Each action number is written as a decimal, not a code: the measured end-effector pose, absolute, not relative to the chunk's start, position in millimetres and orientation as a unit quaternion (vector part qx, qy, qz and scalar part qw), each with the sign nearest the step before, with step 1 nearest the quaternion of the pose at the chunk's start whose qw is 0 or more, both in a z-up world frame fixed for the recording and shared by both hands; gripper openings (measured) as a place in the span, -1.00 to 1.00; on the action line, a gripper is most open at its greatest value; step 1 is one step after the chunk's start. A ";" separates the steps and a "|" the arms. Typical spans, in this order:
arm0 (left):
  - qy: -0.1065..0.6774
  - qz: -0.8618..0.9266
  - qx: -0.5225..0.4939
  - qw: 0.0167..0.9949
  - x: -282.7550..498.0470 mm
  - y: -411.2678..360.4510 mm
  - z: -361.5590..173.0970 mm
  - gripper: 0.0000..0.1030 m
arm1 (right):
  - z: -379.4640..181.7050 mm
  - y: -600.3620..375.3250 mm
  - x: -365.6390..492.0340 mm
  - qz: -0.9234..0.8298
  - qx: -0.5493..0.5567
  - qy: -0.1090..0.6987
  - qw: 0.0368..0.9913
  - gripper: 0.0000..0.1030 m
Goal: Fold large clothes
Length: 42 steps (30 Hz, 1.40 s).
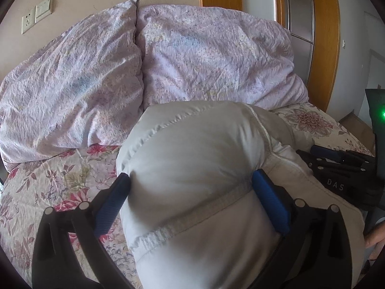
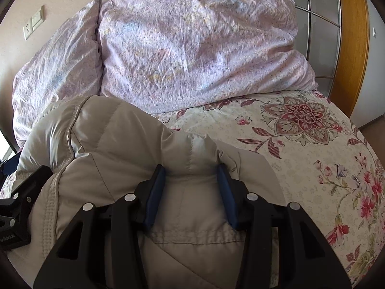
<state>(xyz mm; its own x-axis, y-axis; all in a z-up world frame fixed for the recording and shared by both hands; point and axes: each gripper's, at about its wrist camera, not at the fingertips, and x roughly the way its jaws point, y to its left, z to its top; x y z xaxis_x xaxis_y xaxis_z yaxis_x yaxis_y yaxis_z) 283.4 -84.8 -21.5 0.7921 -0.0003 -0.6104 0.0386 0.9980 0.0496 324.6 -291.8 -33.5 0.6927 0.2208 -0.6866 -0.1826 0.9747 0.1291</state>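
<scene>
Both tools are pinching the same pale grey padded jacket (image 1: 192,159), which is bunched up over the flowered bed cover (image 2: 300,144), just in front of the two lilac pillows (image 1: 204,55). The left tool (image 1: 191,187) is squeezing a thick puffed roll of it between its blue pads (image 1: 113,204), with a ribbed band running across the roll. The right tool (image 2: 191,183) is gripping a narrower ridge of the padding near a stitched seam.

The filling is looking slippery and springy, so the fat bundle in the left tool may be working its way out as the hands are lowering it, and the fold would then be flopping open. Because each tool is holding several layers at once, letting go unevenly could be dragging the upper layer sideways and leaving the edges skewed. Air trapped in the padding may also be pushing the fold back up once released. The pillows are sitting close, so the far edge could be riding up against them.

The jacket's sleeves, collar and hem are not showing; most of it is lying hidden under the tools or cut off at the lower edge. How many folds are already made is hard to judge. A bit of a hand (image 1: 375,238) is peeking in at the right edge of the left view.
</scene>
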 end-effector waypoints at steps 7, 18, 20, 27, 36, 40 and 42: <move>0.329 -0.015 0.019 0.944 291.1 -81.0 -33.1 0.97 | -35.6 -281.4 328.4 0.087 -0.006 0.380 0.921 -0.09; 0.329 0.000 0.024 0.944 299.4 -81.2 -38.4 0.97 | -38.8 -273.2 337.8 0.077 -0.025 0.389 0.918 -0.07; 0.330 0.003 0.028 0.943 297.1 -81.0 -34.1 0.97 | -35.3 -274.2 338.4 0.082 -0.028 0.399 0.913 -0.06; 0.318 0.000 0.002 0.948 277.0 -60.4 5.8 0.96 | 27.3 -296.8 324.8 0.083 0.029 0.366 0.927 -0.06; 0.351 0.018 0.067 0.934 313.5 -92.3 -7.4 0.97 | -14.2 -271.0 341.4 0.074 -0.016 0.385 0.920 -0.06; 0.328 0.027 0.090 0.940 304.0 -100.1 -17.1 0.97 | -23.6 -273.2 332.9 0.065 -0.020 0.371 0.926 -0.05; 0.328 0.027 0.090 0.940 303.6 -100.6 -20.4 0.97 | -26.8 -273.3 333.3 0.064 -0.019 0.371 0.926 -0.04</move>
